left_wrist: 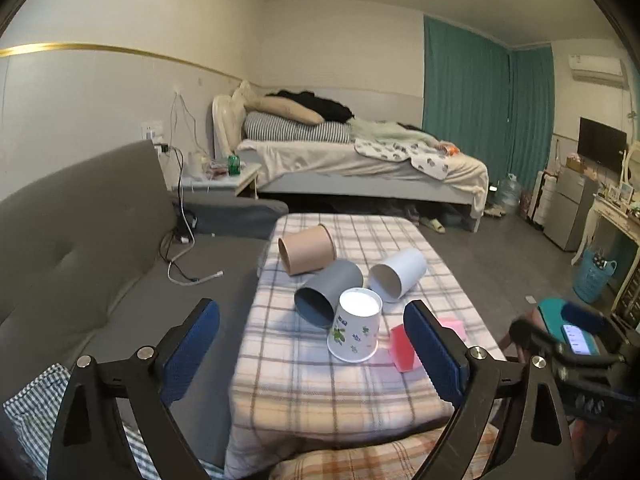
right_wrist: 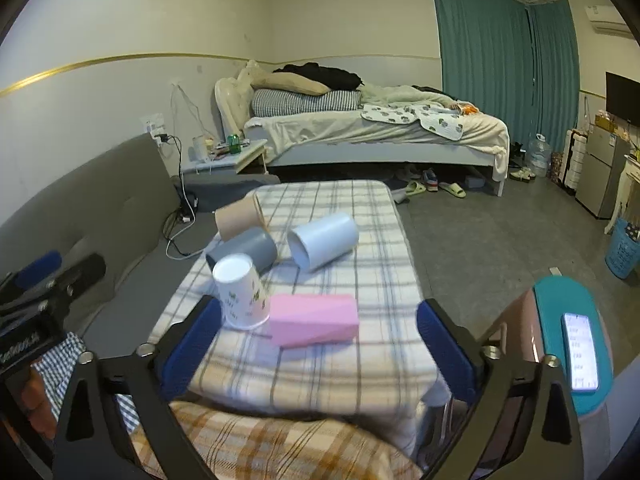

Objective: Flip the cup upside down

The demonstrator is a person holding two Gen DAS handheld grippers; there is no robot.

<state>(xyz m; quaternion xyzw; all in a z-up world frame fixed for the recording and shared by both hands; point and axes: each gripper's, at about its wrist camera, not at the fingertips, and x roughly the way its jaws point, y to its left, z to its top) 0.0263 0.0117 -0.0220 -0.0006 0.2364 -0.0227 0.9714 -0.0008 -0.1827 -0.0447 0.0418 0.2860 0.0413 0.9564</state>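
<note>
A white paper cup with a plant print (left_wrist: 354, 329) (right_wrist: 240, 290) stands upside down, base up, on the plaid-covered table (left_wrist: 320, 384) (right_wrist: 320, 360). Behind it three cups lie on their sides: a grey cup (left_wrist: 328, 292) (right_wrist: 245, 251), a tan cup (left_wrist: 307, 249) (right_wrist: 238, 217) and a white cup (left_wrist: 398, 274) (right_wrist: 323, 240). My left gripper (left_wrist: 312, 340) is open and empty, just short of the paper cup. My right gripper (right_wrist: 320, 336) is open and empty, near the table's front edge; it also shows in the left wrist view (left_wrist: 560, 332).
A pink box (right_wrist: 314, 320) (left_wrist: 408, 346) lies right of the paper cup. A grey sofa (left_wrist: 100, 248) with cables runs along the left. A teal-topped stool with a phone (right_wrist: 580, 350) stands at the right. A bed (right_wrist: 380, 128) is beyond.
</note>
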